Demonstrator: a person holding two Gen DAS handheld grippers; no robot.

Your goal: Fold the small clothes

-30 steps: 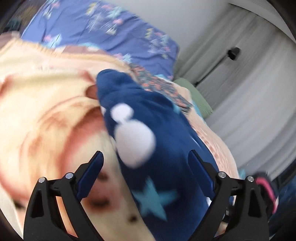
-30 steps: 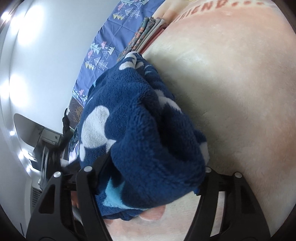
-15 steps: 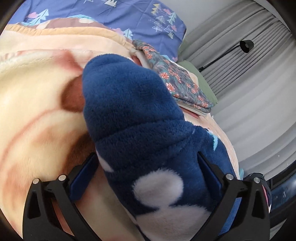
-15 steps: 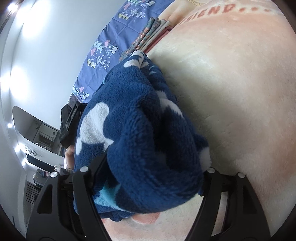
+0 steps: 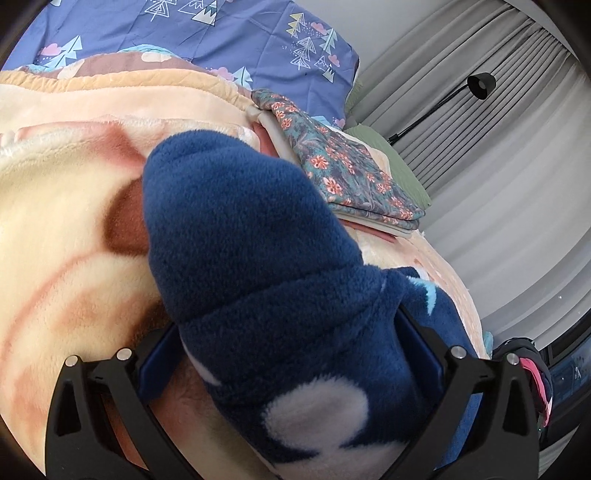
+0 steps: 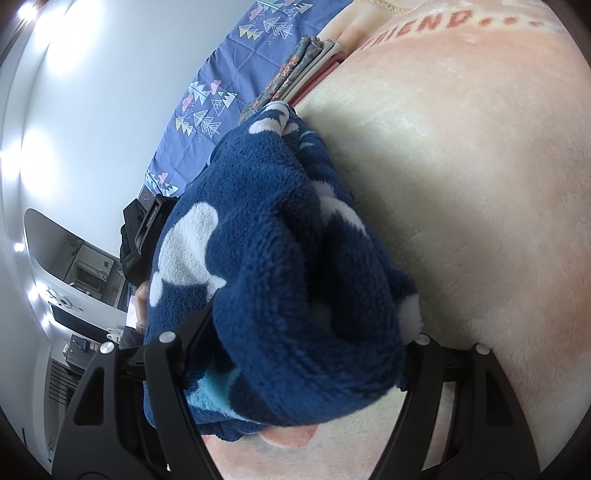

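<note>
text: "…RIEND...." | on: peach blanket (image 6: pixel 461 147) | colour: reddish-brown

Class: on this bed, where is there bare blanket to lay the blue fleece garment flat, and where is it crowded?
Free: the peach blanket right of the blue fleece garment, below the "FRIEND" lettering, and the stretch to its left in the left wrist view. Crowded: the far edge, where the folded floral stack lies against the purple tree-print bedding.

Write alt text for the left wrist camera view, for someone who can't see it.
A bunched navy fleece garment with white blotches fills the space between the wide-set fingers of the left gripper, lying on a peach plush blanket. Behind it sit a folded floral cloth, blue tree-print bedding and grey curtains.
</note>
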